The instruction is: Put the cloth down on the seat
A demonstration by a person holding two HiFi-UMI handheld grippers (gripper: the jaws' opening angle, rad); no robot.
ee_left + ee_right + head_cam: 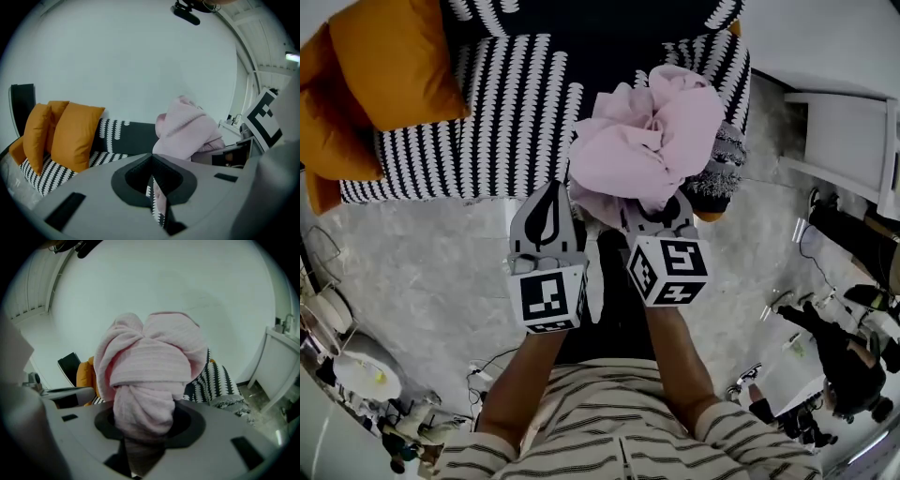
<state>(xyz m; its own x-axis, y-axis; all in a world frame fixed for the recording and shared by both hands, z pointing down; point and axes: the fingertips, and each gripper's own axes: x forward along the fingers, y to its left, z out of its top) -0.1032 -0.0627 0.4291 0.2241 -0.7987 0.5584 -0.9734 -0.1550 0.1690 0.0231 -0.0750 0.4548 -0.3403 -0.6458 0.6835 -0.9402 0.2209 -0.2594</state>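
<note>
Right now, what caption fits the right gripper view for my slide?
Right hand-held gripper clamps a bunched pink cloth, with the striped seat behind.

Inventory count:
- pink cloth (647, 141): one, bunched, centre of the head view
- black-and-white patterned sofa (497, 112): one, upper middle
- orange cushions (394, 56): at least three, upper left
- grippers: two, the left gripper (549, 202) and the right gripper (661, 217)
- striped sleeves (741, 441): two, bottom edge

Two orange cushions (389, 56) lean together, well apart from white furniture (848, 141).
</note>
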